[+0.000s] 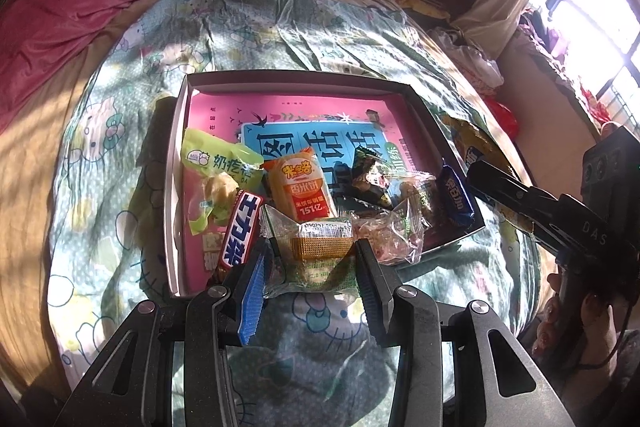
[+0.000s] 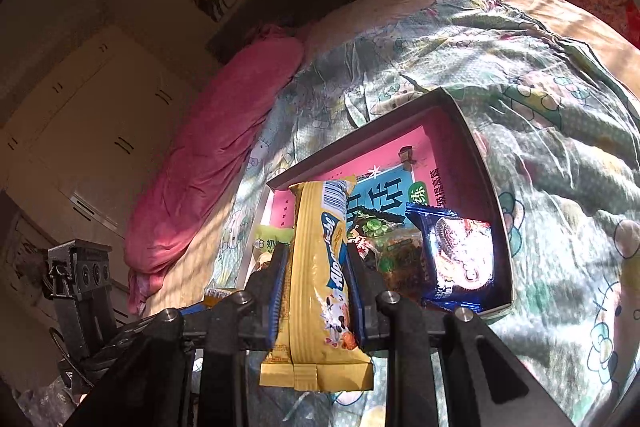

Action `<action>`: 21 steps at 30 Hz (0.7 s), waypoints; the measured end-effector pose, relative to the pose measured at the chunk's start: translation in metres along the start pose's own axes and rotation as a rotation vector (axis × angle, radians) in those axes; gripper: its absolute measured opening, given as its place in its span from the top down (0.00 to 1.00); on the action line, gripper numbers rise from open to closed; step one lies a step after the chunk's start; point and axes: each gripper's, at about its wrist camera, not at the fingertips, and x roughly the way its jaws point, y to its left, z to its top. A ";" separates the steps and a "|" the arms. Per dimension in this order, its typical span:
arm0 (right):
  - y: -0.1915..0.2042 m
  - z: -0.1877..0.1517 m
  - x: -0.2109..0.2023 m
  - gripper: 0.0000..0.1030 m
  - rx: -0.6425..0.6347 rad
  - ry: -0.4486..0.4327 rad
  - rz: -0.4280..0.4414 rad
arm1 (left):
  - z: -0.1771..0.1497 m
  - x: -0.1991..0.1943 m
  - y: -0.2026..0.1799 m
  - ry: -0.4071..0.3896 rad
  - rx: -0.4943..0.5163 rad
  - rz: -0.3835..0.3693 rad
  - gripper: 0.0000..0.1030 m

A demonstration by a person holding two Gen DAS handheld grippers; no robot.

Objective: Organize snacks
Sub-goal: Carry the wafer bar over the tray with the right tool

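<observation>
Right wrist view: yellow snack bar (image 2: 320, 283) is pinched by the right gripper (image 2: 318, 287) above the box (image 2: 486, 163); clear-wrapped pastry (image 1: 316, 251) is clamped by the left gripper (image 1: 310, 267). Both probably get dropped in next.

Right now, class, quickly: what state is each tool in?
Left tool: closed on a clear-wrapped pastry packet.
Right tool: closed on a yellow snack bar.

surface: bed (image 1: 72, 163) | cover: cartoon-print quilt (image 1: 280, 27) | on it: shallow box (image 1: 296, 77), pink blanket (image 1: 80, 3)
</observation>
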 end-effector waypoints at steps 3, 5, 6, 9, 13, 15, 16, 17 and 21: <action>0.001 0.004 0.004 0.73 -0.015 0.004 -0.018 | 0.003 0.005 0.000 0.004 0.000 0.002 0.58; 0.000 0.005 0.008 0.73 -0.018 0.006 -0.028 | 0.005 0.008 0.000 0.009 0.000 0.004 0.58; -0.001 0.006 0.010 0.73 -0.020 0.008 -0.036 | 0.006 0.010 0.000 0.010 0.000 0.004 0.58; -0.003 0.008 0.017 0.73 -0.029 0.016 -0.056 | 0.007 0.015 0.000 0.016 0.001 0.008 0.58; -0.007 0.008 0.023 0.73 -0.029 0.025 -0.075 | 0.009 0.020 0.001 0.022 0.000 0.010 0.58; -0.008 0.007 0.025 0.73 -0.031 0.029 -0.083 | 0.010 0.022 0.001 0.025 -0.001 0.009 0.58; -0.009 0.007 0.026 0.73 -0.030 0.030 -0.084 | 0.010 0.023 0.001 0.027 -0.001 0.010 0.58; -0.010 0.006 0.026 0.73 -0.029 0.030 -0.087 | 0.010 0.024 0.000 0.029 0.000 0.010 0.58; -0.009 0.006 0.027 0.73 -0.052 0.035 -0.107 | 0.010 0.029 0.000 0.035 0.000 0.008 0.58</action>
